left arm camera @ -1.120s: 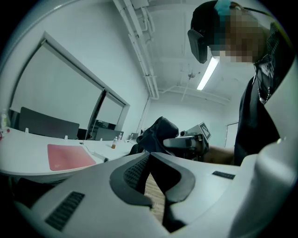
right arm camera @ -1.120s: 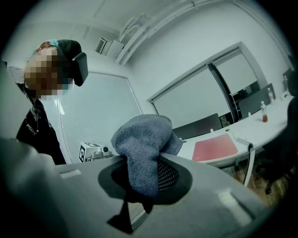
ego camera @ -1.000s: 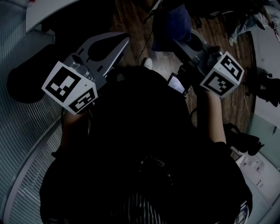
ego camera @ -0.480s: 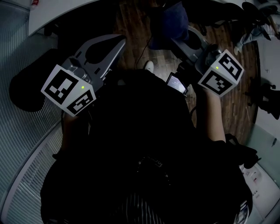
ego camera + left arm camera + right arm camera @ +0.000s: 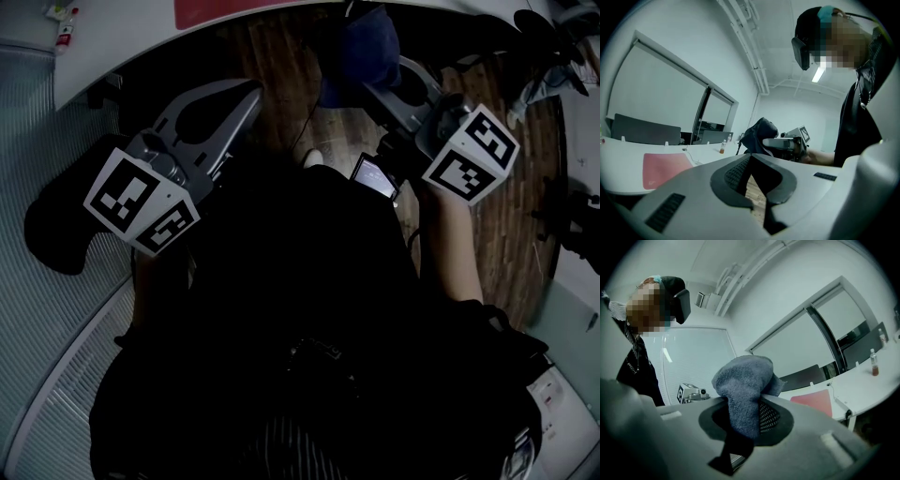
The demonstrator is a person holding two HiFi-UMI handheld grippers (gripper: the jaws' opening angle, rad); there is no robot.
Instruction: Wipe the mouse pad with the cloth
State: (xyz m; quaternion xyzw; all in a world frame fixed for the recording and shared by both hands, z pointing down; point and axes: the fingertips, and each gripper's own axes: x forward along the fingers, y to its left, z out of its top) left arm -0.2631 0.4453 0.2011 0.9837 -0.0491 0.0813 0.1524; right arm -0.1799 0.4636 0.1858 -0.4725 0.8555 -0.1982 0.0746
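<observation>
The red mouse pad (image 5: 225, 9) lies on the white desk (image 5: 122, 42) at the top edge of the head view; it also shows as a pink-red mat (image 5: 665, 168) in the left gripper view and as a pad (image 5: 813, 401) in the right gripper view. My right gripper (image 5: 380, 80) is shut on a dark blue cloth (image 5: 370, 47), which bulges up between the jaws as a bunched cloth (image 5: 745, 380). My left gripper (image 5: 251, 89) is held beside it, its jaw tips together with nothing in them. Both hang over the wood floor, short of the desk.
A black chair (image 5: 56, 225) stands at the left beside the desk. A small lit screen (image 5: 375, 176) sits under the right gripper. A bottle (image 5: 874, 364) stands on the desk, and small items (image 5: 61, 23) lie near its left end. My dark clothing fills the lower head view.
The desk edge and the red pad have come into view at the top of the head view. Both grippers keep their states and have shifted slightly up towards the desk.
</observation>
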